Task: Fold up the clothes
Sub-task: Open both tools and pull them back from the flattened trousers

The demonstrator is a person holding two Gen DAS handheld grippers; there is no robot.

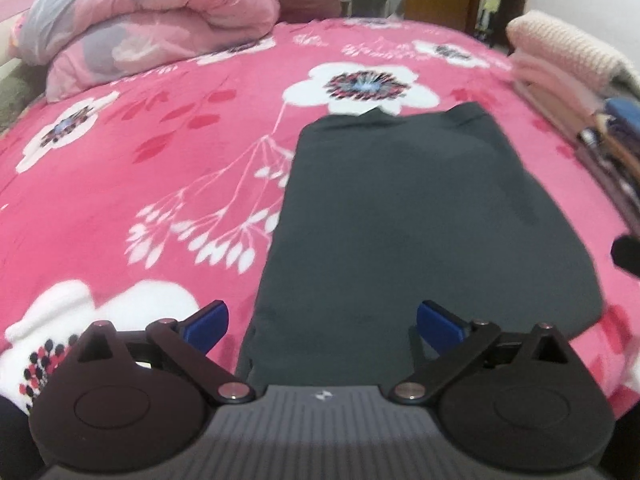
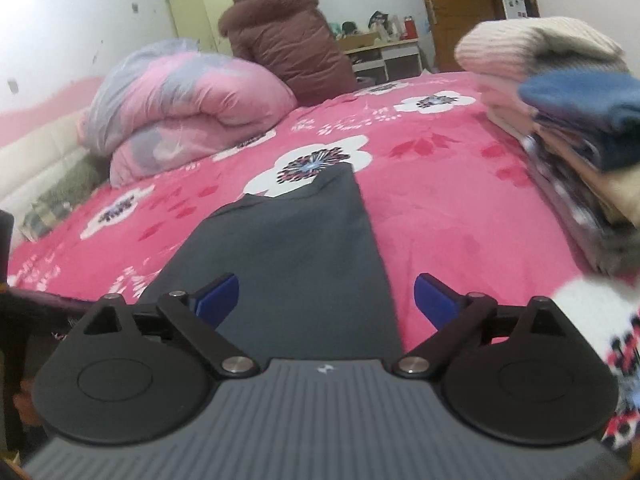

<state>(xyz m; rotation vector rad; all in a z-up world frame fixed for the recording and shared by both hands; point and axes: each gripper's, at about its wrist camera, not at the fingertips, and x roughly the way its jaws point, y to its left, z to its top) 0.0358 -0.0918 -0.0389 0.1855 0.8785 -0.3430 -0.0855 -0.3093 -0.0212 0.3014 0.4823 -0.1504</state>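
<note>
Room: white walls, a wooden door (image 2: 456,12) at the back, a pale wardrobe (image 2: 192,16), a small white desk (image 2: 384,54) cluttered with items.
Bed: pink floral blanket (image 1: 160,152) covers it.
Quilt: rolled pink-and-grey quilt (image 2: 180,108) at the far left of the bed.
Person: someone in a brown padded coat (image 2: 284,36) behind the bed.
Garment: dark grey garment (image 1: 400,216) lies flat, folded into a long strip, mid-bed.
Stack: folded clothes pile (image 2: 572,128) at the right edge, apart from the garment.
Left tool (image 1: 322,326): jaws spread wide, nothing gripped, above the garment's near end.
Right tool (image 2: 326,298): jaws wide apart, empty, over the garment's right edge.
</note>
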